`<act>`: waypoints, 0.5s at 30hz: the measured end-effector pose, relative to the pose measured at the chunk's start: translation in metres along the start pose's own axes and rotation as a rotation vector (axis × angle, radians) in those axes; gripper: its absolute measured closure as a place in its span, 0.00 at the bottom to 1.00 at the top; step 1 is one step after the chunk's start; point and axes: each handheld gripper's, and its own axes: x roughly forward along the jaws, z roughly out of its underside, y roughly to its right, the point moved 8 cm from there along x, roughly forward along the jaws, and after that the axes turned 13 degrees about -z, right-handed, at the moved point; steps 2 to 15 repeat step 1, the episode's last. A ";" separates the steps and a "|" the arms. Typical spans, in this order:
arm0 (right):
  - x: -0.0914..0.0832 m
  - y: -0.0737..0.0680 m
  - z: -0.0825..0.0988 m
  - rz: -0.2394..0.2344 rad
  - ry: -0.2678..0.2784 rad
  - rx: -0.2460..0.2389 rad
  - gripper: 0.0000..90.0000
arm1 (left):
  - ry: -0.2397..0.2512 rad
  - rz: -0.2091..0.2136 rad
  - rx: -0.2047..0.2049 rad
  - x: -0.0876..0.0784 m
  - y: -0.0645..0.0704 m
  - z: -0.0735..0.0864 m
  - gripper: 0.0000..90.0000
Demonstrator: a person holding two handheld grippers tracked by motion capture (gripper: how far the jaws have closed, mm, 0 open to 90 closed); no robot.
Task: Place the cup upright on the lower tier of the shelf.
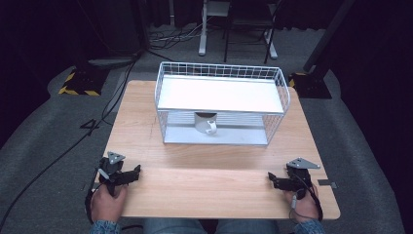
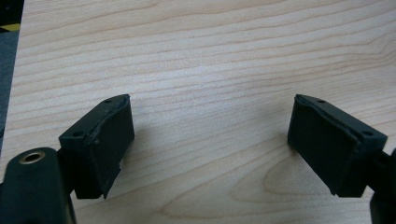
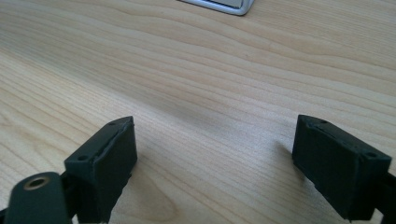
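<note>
While both hand-held grippers rest low at the near edge of the surface [image 1: 146,141], the left hand-held gripper [image 1: 130,174] and the right hand-held gripper [image 1: 275,181] each have their jaws spread wide on nothing, bare wood between them. Ahead of both, toward the far middle, stands a white wire basket rack [image 1: 285,92]. On its lower shelf lies a grey mug [image 1: 206,123], handle toward the person, about midway between the two hands; neither is clearly nearer.

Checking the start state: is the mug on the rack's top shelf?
No. The mug sits on the lower level of the wire rack, under the bare white top shelf.
</note>
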 end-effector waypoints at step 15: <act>0.000 0.000 0.000 0.002 0.000 0.002 0.14 | 0.000 0.000 0.000 0.000 0.000 0.000 0.17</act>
